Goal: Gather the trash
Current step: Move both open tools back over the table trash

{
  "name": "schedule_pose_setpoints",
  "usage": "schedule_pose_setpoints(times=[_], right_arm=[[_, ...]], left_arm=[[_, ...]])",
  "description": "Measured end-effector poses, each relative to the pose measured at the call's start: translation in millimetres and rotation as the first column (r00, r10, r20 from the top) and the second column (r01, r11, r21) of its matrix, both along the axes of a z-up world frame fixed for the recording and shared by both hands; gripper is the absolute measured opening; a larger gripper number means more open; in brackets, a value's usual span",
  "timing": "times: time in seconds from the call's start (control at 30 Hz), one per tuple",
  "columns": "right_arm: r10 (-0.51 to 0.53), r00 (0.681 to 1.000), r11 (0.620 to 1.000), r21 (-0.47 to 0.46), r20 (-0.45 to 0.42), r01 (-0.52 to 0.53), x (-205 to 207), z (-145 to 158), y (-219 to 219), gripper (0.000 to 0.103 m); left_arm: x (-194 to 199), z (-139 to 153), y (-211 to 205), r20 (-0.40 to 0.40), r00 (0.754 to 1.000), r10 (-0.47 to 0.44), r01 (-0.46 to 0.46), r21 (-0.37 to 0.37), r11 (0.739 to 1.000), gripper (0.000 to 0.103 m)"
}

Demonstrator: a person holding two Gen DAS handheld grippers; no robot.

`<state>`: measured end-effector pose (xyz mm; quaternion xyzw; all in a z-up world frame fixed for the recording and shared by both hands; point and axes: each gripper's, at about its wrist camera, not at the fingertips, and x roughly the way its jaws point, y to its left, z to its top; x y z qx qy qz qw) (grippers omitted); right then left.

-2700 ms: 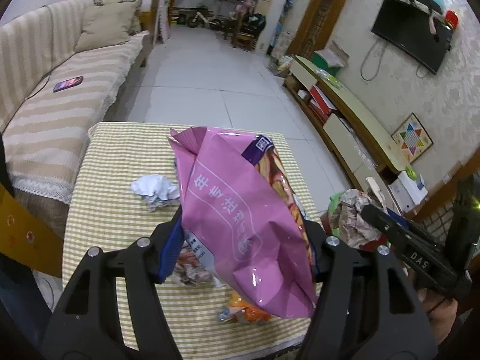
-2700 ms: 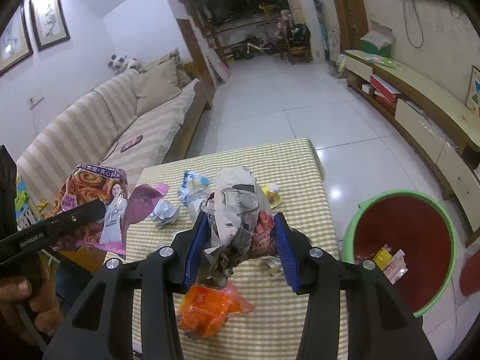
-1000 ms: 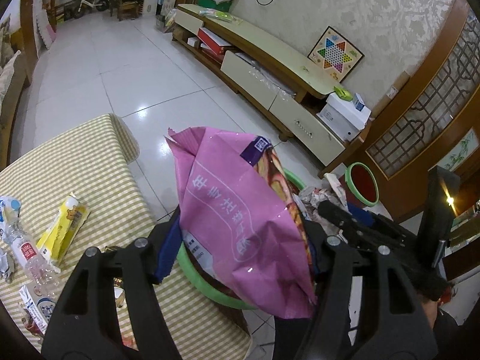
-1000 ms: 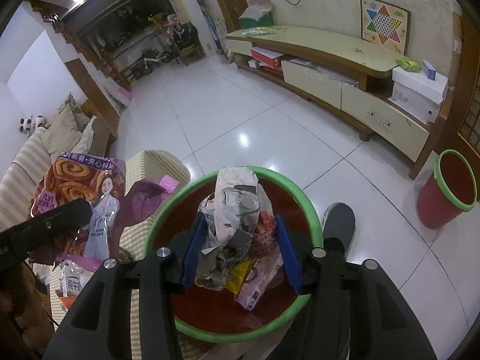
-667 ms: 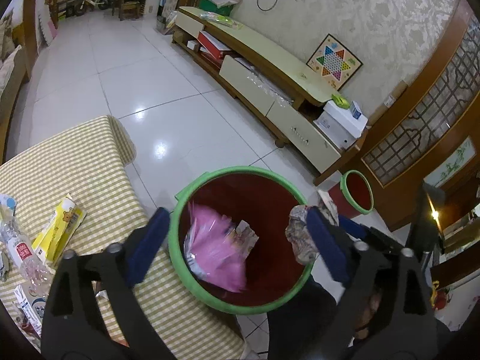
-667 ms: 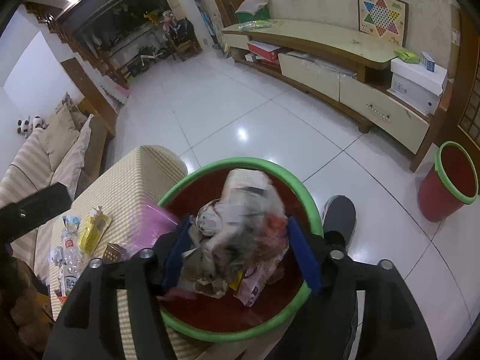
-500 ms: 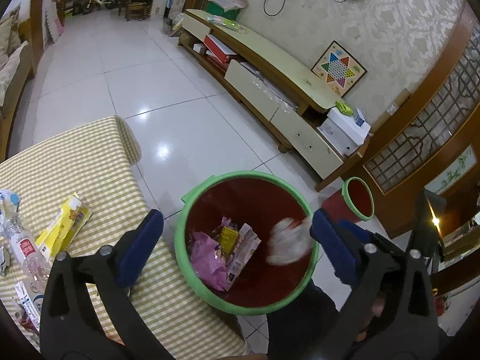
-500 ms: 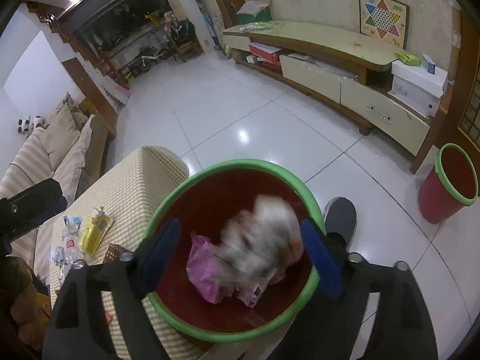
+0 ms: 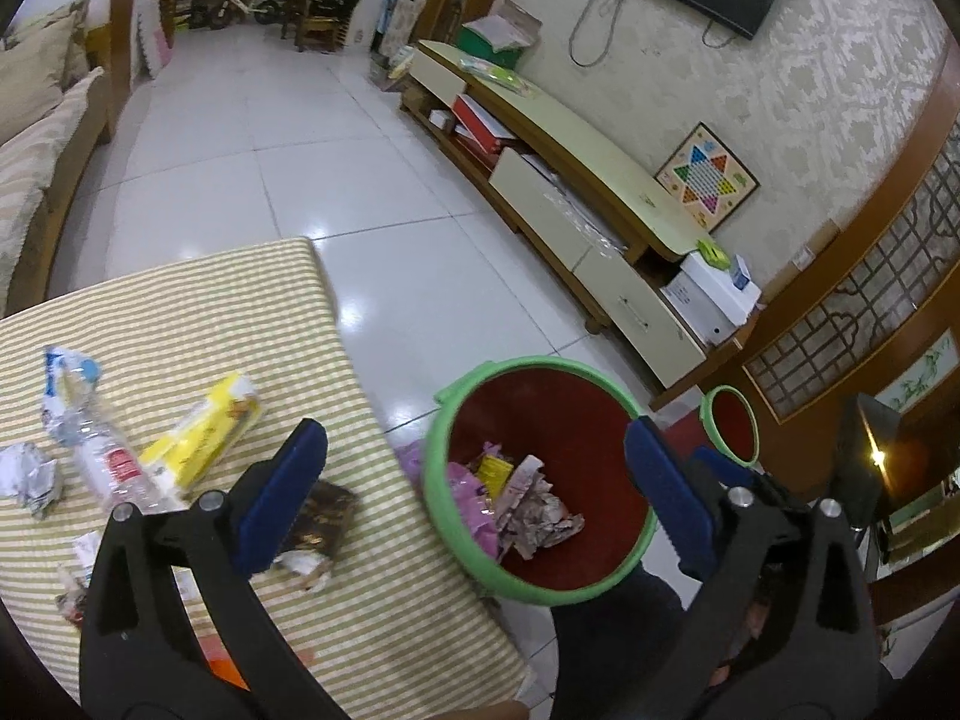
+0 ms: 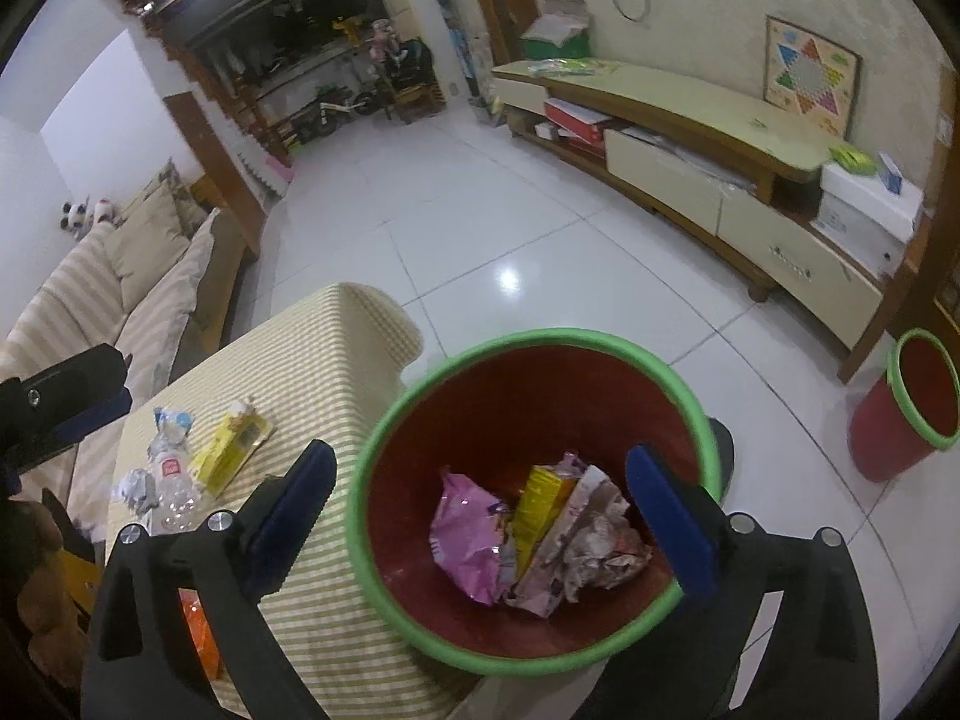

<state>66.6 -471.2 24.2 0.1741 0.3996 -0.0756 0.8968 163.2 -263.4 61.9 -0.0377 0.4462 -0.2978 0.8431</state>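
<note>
Trash between neither tool's fingers: left tool [image 9: 474, 498] spread wide and empty, right tool [image 10: 480, 516] empty too, jaws just finishing opening over the bin [image 10: 690, 396]. Lying in the bin's bottom: pink bag [image 10: 465, 531], yellow packet [image 10: 537, 504], crumpled paper [image 10: 591, 552]. Left on the desk [image 9: 180, 300], toward its far-left edge: plastic bottle [image 9: 114, 462], yellow box [image 9: 201, 432], paper ball [image 9: 27, 471], brown wrapper [image 9: 321, 516]. Roughly partway done.

No lettering is sharp enough to read; the print on the red-labelled clear plastic bottle [image 9: 105, 462] is blurred.
</note>
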Motion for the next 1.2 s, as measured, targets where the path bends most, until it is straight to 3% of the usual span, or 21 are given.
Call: schedule_pose_setpoints(times=[0.47, 0.87, 1.2], right_arm=[[0.147, 0.989, 0.989, -0.028, 0.034, -0.146, 16.5, 22.5, 86.7, 0.096], [0.256, 0.966, 0.966, -0.057, 0.030, -0.254, 23.0, 20.7, 162.7, 0.096], [0.285, 0.958, 0.956, -0.063, -0.013, -0.286, 21.3, 6.5, 193.1, 0.096]], left_arm=[[-18.2, 14.1, 114.6, 0.022, 0.982, 0.187, -0.186, -0.022, 0.982, 0.097], [-47.5, 3.4, 223.6, 0.018, 0.932, 0.363, -0.363, -0.008, 0.932, 0.097], [-62.6, -23.9, 264.2, -0.030, 0.900, 0.434, -0.434, 0.011, 0.901, 0.097]])
